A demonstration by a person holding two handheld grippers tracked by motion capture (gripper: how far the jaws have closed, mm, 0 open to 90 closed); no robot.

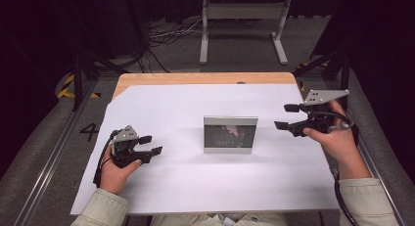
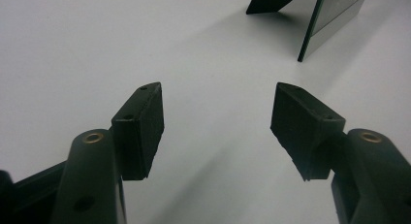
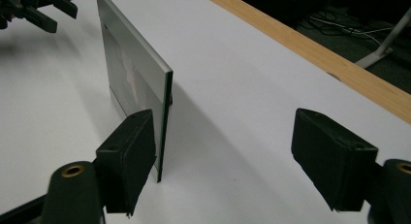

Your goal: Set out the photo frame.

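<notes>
A framed picture [image 1: 230, 134] stands upright near the middle of the white sheet [image 1: 195, 187] that covers the worktop [image 1: 205, 78], propped on a dark stand behind it, which the left gripper view shows as a black wedge [image 2: 271, 1] behind the frame's edge. Nothing touches the frame.

The right gripper [image 1: 286, 116] hovers just beside the frame's right edge, jaws spread wide with nothing between them. In the right gripper view the frame [image 3: 133, 73] stands edge-on close ahead, its near corner just behind 1 black pad [image 3: 128, 158], while the other pad [image 3: 332, 156] is well off to the side over bare sheet. The left gripper [image 1: 149, 145] rests low on the sheet, well apart from the frame's left side, jaws likewise spread and empty; the hand [image 1: 115, 172] behind it lies on the sheet.

The step in hand looks like an approach by the right gripper to take the frame by its right edge.

The risks, as I judge them:
1. The frame is thin and rests on a narrow foot, so a nudge from a pad before both pads bracket the edge could tip it backward or turn it on its stand.
2. The glossy, slim edge gives little purchase, so a shallow pinch may slip as the frame lifts.
3. With the left gripper far off, nothing steadies the other side.
</notes>
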